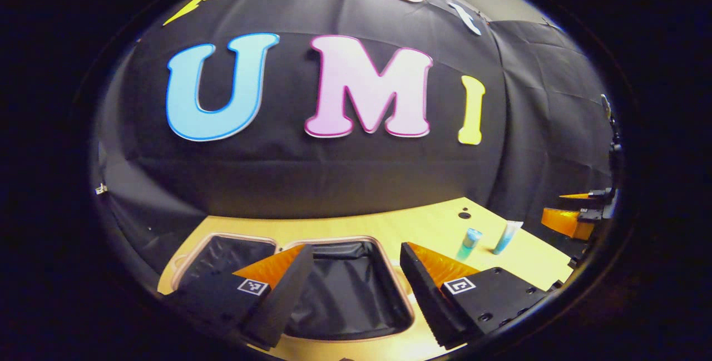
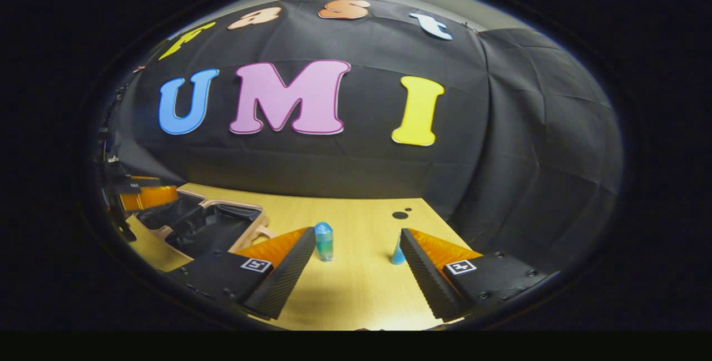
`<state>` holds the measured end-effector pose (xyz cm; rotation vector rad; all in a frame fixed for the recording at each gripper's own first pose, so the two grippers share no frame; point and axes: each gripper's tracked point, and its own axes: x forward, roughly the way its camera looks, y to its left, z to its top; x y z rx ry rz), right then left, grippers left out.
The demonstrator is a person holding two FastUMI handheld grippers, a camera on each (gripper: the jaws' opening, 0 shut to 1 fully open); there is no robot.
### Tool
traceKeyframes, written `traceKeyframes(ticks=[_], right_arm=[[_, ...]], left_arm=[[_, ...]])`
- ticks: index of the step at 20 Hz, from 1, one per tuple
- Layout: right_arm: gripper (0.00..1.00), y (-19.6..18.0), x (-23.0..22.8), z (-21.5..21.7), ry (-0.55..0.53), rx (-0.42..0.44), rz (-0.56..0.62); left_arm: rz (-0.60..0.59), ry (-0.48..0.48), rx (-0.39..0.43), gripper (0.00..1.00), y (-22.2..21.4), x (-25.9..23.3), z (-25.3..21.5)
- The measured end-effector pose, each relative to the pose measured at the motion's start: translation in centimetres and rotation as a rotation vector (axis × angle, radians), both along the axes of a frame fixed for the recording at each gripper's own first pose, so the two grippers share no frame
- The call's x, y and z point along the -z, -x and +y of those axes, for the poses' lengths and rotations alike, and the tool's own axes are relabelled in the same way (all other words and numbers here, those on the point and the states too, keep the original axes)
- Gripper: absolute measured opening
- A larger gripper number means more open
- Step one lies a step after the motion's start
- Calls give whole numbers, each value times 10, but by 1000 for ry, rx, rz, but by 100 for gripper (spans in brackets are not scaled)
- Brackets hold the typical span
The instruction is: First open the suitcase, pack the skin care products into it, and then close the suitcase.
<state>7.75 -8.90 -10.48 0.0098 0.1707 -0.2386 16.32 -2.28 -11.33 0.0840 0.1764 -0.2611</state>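
The suitcase (image 1: 345,294) lies open on the wooden table, both halves lined in black with pale pink rims. My left gripper (image 1: 356,277) hovers open above its right half. To the right stand a small blue-capped bottle (image 1: 469,242) and a blue tube (image 1: 506,237), both upright. In the right gripper view my right gripper (image 2: 356,261) is open, with the bottle (image 2: 324,241) just inside its left finger and the tube (image 2: 397,254) against its right finger. The suitcase (image 2: 206,227) lies to its left. The right gripper (image 1: 575,216) also appears at the far right of the left gripper view.
The light wooden table (image 2: 356,288) runs back to the black cloth wall. Two small dark holes (image 2: 400,214) mark the table top near its far edge. The left gripper (image 2: 142,194) is at the far left of the right gripper view, over the suitcase.
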Motion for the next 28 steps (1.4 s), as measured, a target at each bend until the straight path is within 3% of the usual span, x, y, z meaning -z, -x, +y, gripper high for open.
traceKeyframes(ticks=[4, 5, 8, 14, 19, 25, 26, 28], right_arm=[[97, 12, 33, -32, -19, 47, 49], [93, 15, 40, -41, -23, 61, 59], [97, 22, 55, -60, -45, 82, 62], [97, 25, 94, -85, -84, 121, 124], [97, -6, 123, -93, -103, 121, 146], [98, -59, 153, -107, -187, 91, 174], [98, -65, 157, -107, -174, 88, 179], [96, -79, 164, -107, -152, 77, 187]], left_arm=[[79, 58, 146, 99, -7, 54, -100], [95, 37, 172, 99, -11, 70, -118], [111, -49, 237, 99, -28, 109, -164], [176, -48, 245, 99, -88, 161, -220], [172, -116, 225, 98, -125, 181, -226], [208, -135, 244, 65, -132, 196, -236], [212, -139, 237, 48, -132, 199, -235], [218, -135, 217, 47, -133, 202, -232]])
